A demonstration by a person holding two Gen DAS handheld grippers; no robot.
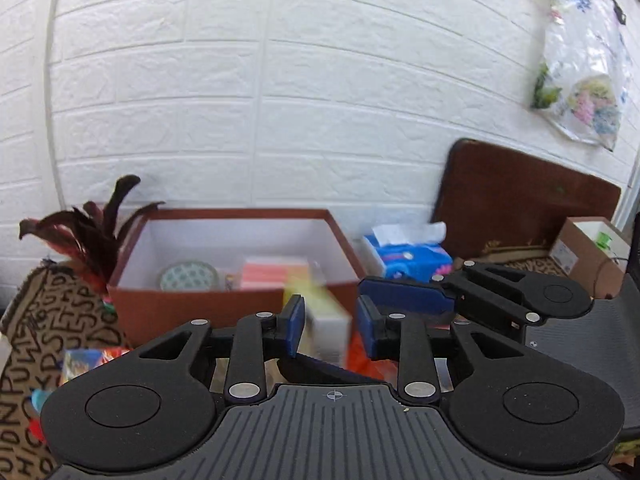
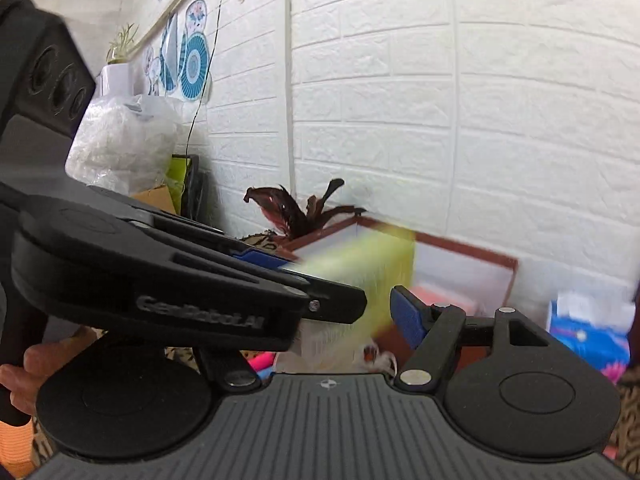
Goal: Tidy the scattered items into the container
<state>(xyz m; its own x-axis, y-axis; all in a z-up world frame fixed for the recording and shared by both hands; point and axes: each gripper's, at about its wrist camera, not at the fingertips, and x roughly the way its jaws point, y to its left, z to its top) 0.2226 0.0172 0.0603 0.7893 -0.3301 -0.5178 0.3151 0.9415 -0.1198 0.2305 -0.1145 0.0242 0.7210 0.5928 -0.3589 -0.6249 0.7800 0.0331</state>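
A blurred yellow and white box (image 1: 326, 320) sits between the blue pads of my left gripper (image 1: 330, 326), whose jaws stand apart with a gap on the right side. The same box (image 2: 360, 292) shows in the right wrist view between my right gripper's fingers (image 2: 408, 316); its left finger is hidden behind the left gripper's body (image 2: 160, 280). The red-brown container (image 1: 236, 264) stands just beyond, holding a round patterned tin (image 1: 188, 276) and pink and orange packs (image 1: 272, 274). My right gripper also shows in the left wrist view (image 1: 404, 300), right of the box.
A dark red feather plant (image 1: 96, 232) stands left of the container. A blue tissue pack (image 1: 408, 256) lies to its right, with a brown board (image 1: 520, 200) and a cardboard box (image 1: 588, 252) beyond. A lettered cloth (image 1: 40, 340) covers the table. Colourful items (image 1: 92, 360) lie at the near left.
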